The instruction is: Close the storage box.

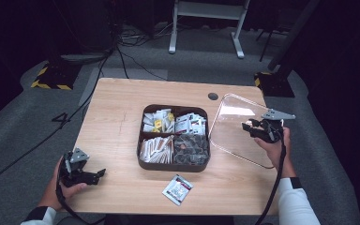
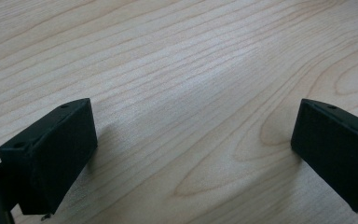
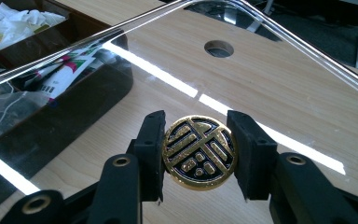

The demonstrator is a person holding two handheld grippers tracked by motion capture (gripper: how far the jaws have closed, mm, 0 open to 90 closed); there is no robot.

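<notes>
A dark brown box with four compartments of sachets stands mid-table. Its clear lid hangs tilted to the right of the box, off the tabletop. My right gripper is shut on the lid's round gold-and-black knob; in the right gripper view the right gripper has a pad pressed on each side of that knob, and the lid spreads out beyond it. My left gripper rests at the table's near left corner, open, with bare wood between its jaws in the left gripper view.
A white sachet lies on the table in front of the box. A round cable hole sits near the far edge. The table's right edge runs under the lid. A white frame stands on the floor behind.
</notes>
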